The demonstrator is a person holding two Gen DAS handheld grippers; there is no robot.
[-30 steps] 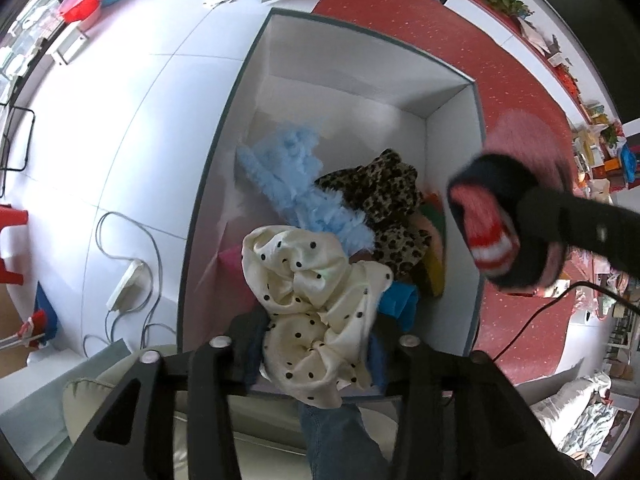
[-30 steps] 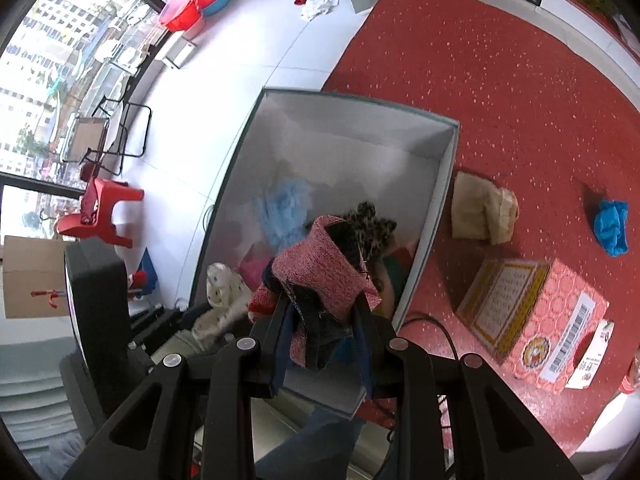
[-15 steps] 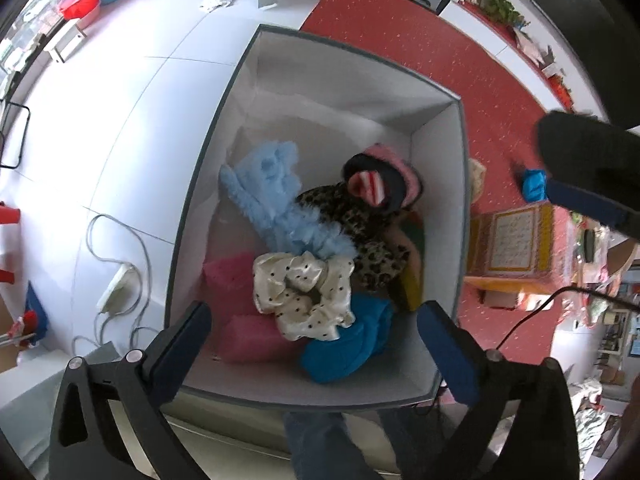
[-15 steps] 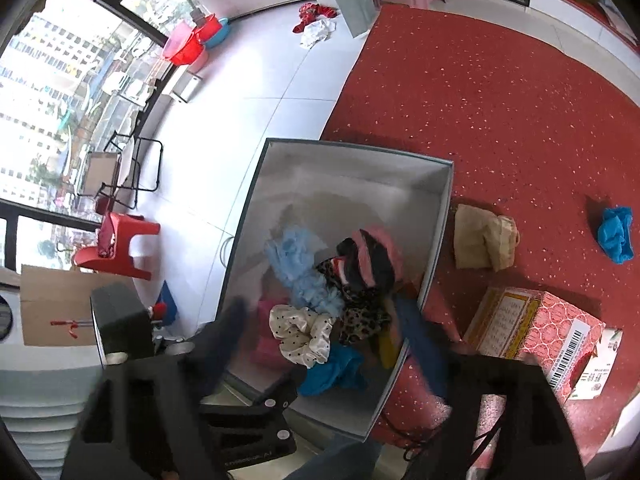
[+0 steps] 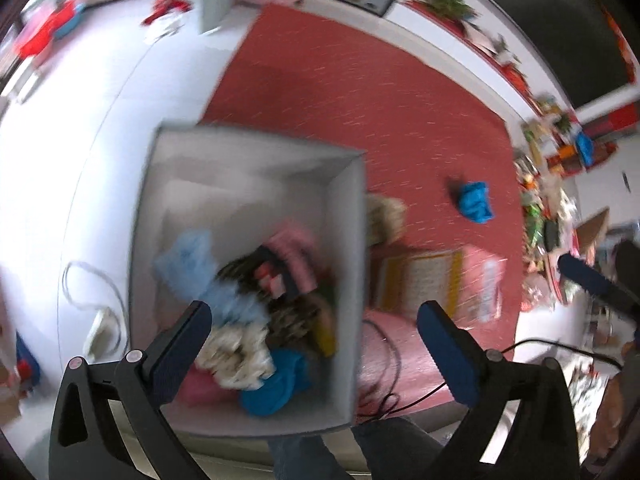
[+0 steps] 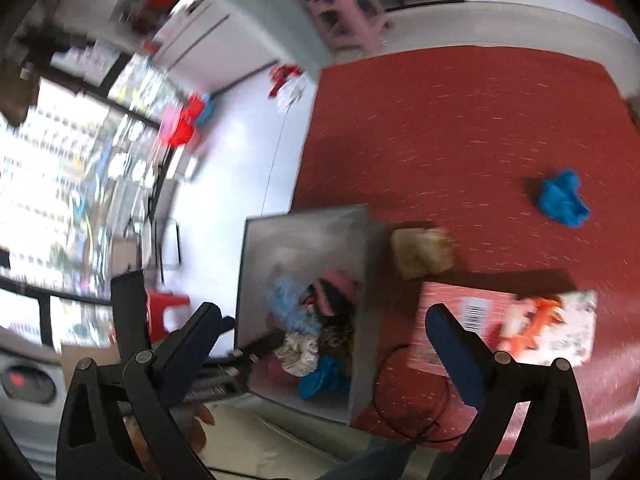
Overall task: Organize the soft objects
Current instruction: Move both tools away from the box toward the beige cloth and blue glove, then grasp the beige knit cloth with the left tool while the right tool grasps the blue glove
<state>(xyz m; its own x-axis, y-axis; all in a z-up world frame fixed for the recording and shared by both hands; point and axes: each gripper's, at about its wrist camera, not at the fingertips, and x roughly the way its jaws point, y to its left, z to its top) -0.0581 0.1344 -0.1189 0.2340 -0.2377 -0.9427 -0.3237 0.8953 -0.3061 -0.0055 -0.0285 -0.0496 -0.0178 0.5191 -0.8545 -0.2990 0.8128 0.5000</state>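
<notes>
Now the red speckled floor mat (image 5: 360, 92) beside white tile carries the big grey open-topped box (image 5: 348, 240), where the soft pieces lie heaped: pale blue fluffy fabric (image 5: 188, 256), a cream dotted scrunchie (image 6: 298, 350). The left gripper (image 5: 312, 316) gapes empty; the right gripper (image 6: 324, 318) is opening, nothing between its jaws. Likely next: fetching the loose blue crumpled cloth (image 6: 562, 198), well apart on the mat.
</notes>
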